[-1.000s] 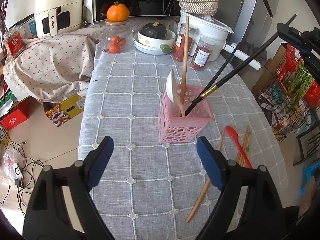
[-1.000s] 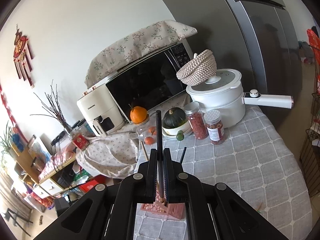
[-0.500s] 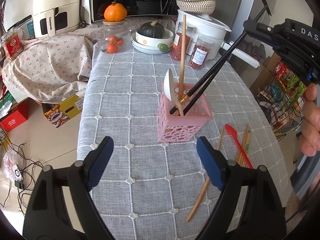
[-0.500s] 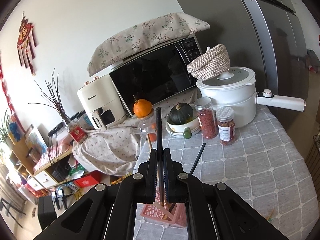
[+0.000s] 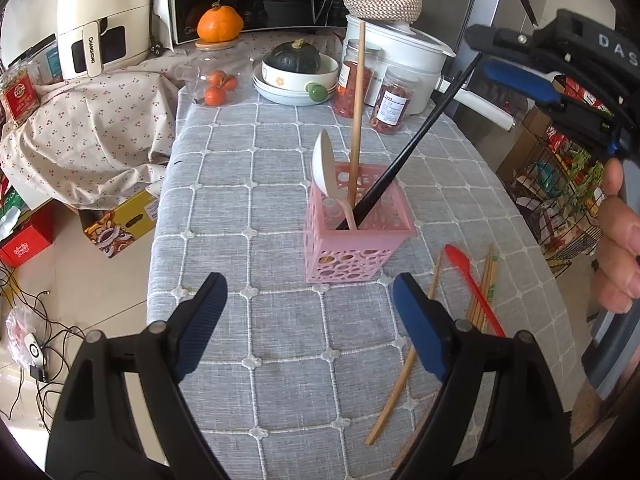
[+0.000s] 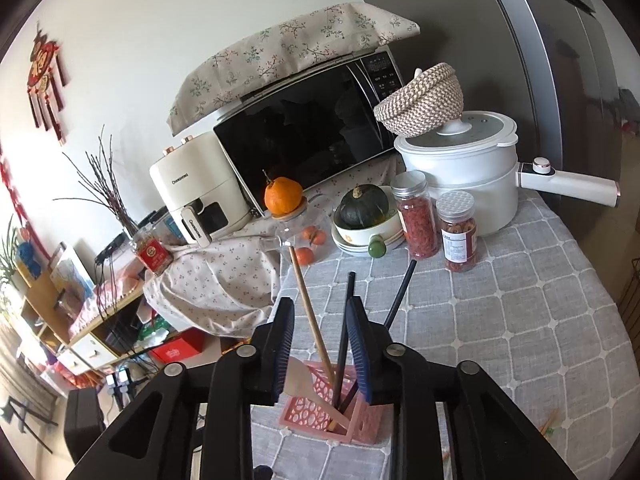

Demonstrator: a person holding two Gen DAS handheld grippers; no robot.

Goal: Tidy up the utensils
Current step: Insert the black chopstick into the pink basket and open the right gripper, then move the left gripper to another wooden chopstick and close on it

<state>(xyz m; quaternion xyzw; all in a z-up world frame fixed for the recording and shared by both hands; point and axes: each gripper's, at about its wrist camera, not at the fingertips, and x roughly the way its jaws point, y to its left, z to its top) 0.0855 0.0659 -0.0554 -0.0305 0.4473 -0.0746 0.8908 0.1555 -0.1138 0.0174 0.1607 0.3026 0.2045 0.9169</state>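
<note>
- The pink holder point(image 5: 356, 232) stands on the grey cloth point(image 5: 280, 320), and inside it lean a white spoon point(image 5: 326, 168), a wooden stick point(image 5: 357, 112) and black chopsticks point(image 5: 416, 144).
- The right gripper point(image 6: 320, 344) is above the holder, its jaws apart and holding nothing; one black chopstick rises between them.
- The left gripper point(image 5: 308, 320) is wide open and empty, near the holder.
- A red spoon point(image 5: 472, 284) and wooden chopsticks point(image 5: 486, 284) lie on the cloth beside the holder.

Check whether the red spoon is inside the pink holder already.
No, the red spoon lies flat on the tablecloth beside the pink holder, next to the wooden chopsticks.
</note>
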